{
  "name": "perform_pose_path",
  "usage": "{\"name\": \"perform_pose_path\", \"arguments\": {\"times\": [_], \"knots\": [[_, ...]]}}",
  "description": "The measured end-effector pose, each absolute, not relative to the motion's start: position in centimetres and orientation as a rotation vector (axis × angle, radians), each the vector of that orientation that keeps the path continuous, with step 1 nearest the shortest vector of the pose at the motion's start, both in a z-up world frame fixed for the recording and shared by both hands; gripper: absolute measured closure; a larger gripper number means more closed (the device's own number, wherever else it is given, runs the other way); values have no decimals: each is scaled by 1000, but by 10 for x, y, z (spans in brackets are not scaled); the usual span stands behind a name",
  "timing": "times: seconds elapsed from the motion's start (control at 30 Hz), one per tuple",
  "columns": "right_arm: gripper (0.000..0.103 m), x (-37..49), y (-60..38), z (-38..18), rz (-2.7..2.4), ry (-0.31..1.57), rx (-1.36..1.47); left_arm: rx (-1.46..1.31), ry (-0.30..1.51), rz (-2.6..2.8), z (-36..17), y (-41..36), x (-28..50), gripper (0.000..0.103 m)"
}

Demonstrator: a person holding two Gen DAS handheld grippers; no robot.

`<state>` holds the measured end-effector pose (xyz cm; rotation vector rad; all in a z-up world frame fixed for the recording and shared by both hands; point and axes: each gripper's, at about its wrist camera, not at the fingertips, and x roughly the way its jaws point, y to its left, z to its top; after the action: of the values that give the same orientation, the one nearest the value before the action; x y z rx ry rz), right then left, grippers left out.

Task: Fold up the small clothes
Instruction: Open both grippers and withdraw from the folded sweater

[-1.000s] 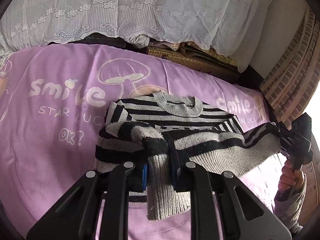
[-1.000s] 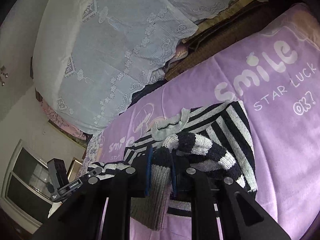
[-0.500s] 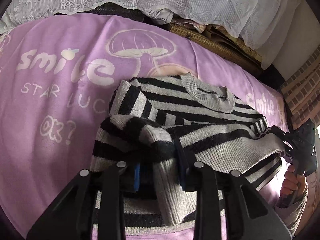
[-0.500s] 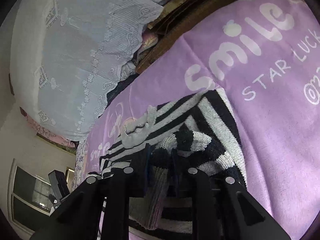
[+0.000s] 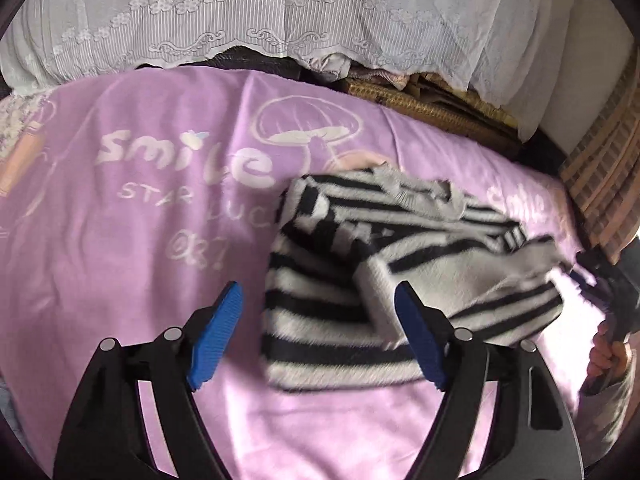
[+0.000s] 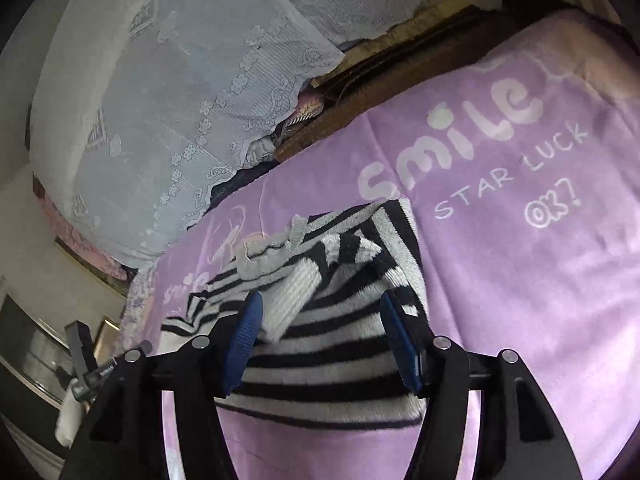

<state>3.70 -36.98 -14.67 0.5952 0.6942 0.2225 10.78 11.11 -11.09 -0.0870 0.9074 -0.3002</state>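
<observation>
A black, white and grey striped sweater [image 5: 340,304] lies on the purple blanket [image 5: 120,280], with both sleeves folded in over its body. My left gripper [image 5: 319,292] hovers over its left part. Its jaws are opening and wide apart, and the blue pads [image 5: 218,328] press on nothing. In the right wrist view the sweater [image 6: 340,364] lies under my right gripper [image 6: 320,300], whose jaws are also opening. The grey cuff [image 6: 292,300] rests loose beside the left pad. The right gripper [image 5: 608,292] and the hand that holds it show at the sweater's right edge.
A lace-covered pile [image 5: 280,12] rises behind the blanket, with woven mats [image 5: 400,96] under it. A brick-patterned wall [image 5: 600,184] stands at the right. The blanket [image 6: 520,280] with its "smile" print stretches flat on both sides of the sweater.
Both grippers were shut on a sleeve cuff. They sank towards the sweater, the jaws spread, and the sleeves now lie loose on the body.
</observation>
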Motion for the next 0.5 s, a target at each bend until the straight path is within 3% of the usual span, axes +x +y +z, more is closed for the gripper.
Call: {"name": "perform_pose_path", "arguments": {"times": [0.23,0.5], "knots": [[43,-4,-337,-148,216,709,374,145,906,-245,-124,87,85,27],[43,52,-276,-168,180,858,61,339,908,-252,-137,26,117,27]]}}
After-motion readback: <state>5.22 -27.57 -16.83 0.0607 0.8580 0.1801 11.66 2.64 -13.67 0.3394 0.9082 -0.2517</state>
